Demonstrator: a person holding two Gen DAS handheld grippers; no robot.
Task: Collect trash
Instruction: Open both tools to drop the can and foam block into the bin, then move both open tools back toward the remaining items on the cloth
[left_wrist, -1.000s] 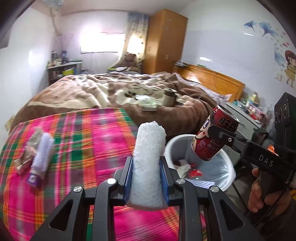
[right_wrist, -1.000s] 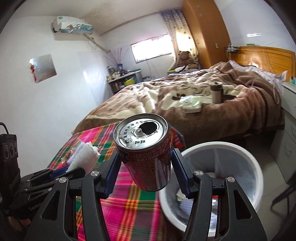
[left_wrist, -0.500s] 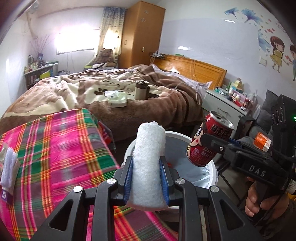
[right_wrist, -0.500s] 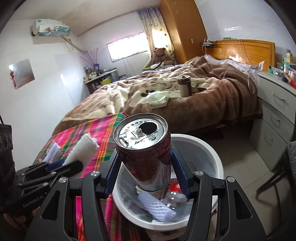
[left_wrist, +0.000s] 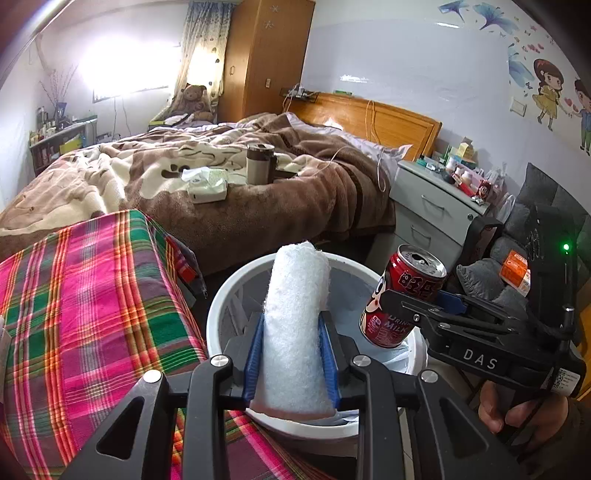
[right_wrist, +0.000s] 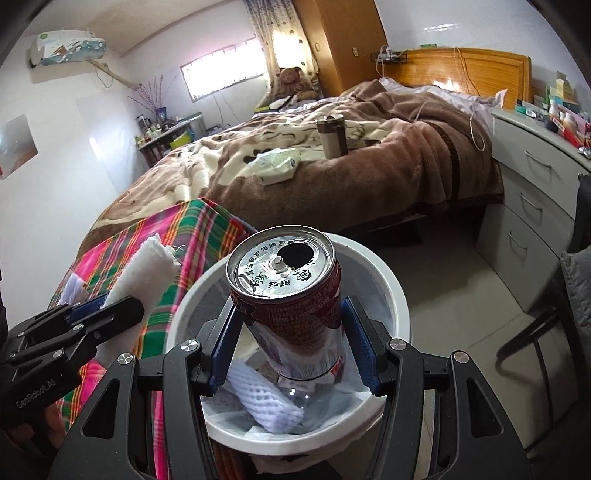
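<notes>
My left gripper (left_wrist: 291, 354) is shut on a white foam roll (left_wrist: 295, 325), held over the near rim of the white trash bin (left_wrist: 218, 314). My right gripper (right_wrist: 291, 343) is shut on a red drink can (right_wrist: 291, 310) with an open top, held over the bin (right_wrist: 391, 288). The can also shows in the left wrist view (left_wrist: 402, 299), above the bin's right side. The foam roll shows at the left in the right wrist view (right_wrist: 144, 273). The bin holds a white foam net (right_wrist: 266, 402), a clear bottle and other trash.
A table with a pink and green plaid cloth (left_wrist: 81, 314) stands left of the bin. Behind lies a bed with a brown blanket (left_wrist: 221, 184), bearing a tumbler (left_wrist: 260, 162) and a tissue pack (left_wrist: 207, 184). A grey drawer chest (right_wrist: 535, 192) stands at the right.
Both grippers have moved right from over the plaid table to above the bin, each keeping its load. The trash in the bin has come into view under the can.
</notes>
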